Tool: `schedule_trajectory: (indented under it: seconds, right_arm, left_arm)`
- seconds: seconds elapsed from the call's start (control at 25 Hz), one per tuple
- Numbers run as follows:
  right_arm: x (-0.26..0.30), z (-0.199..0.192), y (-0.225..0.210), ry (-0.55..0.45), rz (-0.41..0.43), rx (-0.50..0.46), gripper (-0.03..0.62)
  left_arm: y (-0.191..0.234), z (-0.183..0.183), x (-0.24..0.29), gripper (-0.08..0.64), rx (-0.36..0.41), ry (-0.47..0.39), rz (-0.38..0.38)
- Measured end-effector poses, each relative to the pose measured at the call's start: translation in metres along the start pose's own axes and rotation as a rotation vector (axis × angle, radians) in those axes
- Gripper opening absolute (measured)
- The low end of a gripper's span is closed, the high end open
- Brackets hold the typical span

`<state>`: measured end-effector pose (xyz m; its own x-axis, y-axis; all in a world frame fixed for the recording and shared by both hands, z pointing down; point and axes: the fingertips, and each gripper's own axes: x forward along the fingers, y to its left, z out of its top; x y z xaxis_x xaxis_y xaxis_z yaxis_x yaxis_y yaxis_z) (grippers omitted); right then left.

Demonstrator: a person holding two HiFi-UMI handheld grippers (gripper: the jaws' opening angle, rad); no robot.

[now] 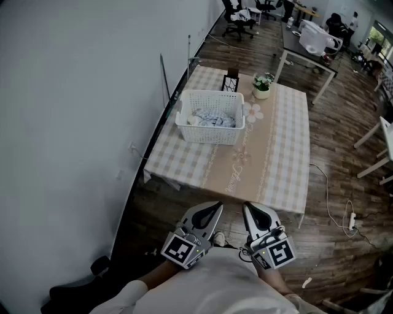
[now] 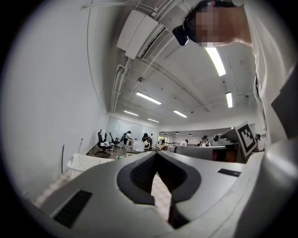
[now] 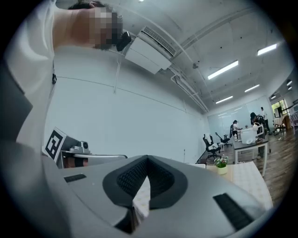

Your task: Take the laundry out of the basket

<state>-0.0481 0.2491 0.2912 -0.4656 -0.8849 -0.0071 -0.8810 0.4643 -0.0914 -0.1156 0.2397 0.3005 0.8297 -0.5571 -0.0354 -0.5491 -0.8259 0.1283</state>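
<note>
Currently, progress: no item looks removed; all unloading remains.
Location: crumpled pale blue-and-white laundry [image 1: 215, 118] lies inside white lattice plastic basket [image 1: 209, 134] on checked-cloth table [image 1: 279, 159].
Left tool [image 1: 215, 207]: jaws together, empty, short of the table.
Right tool [image 1: 249, 207]: likewise closed, empty.

The head view looks forward and steeply down from above the person's chest. The left gripper [image 1: 216, 206] and right gripper [image 1: 247, 206] sit close under the lens, and the checked table [image 1: 276, 159] lies farther ahead beside the white wall [image 1: 80, 92]. The left gripper view sits low behind its own jaws, tilted up toward the ceiling [image 2: 195, 88], with the wall on its left. The right gripper view tilts up likewise, and the wall fills its middle. The head and left gripper views share the laundry basket [image 1: 209, 134]. The head and right gripper views share the potted plant [image 1: 262, 86]. All three take in the distant office chairs [image 1: 236, 15].
</note>
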Motion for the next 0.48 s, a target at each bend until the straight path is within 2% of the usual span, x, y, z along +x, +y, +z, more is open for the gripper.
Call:
schedule_trajectory:
  seconds: [0.48]
  right_arm:
    - [-0.0059, 0.0007, -0.0001, -0.001, -0.020, -0.010, 0.012]
  left_arm:
    - [-0.0061, -0.0022, 0.0018, 0.005, 0.007, -0.001, -0.006]
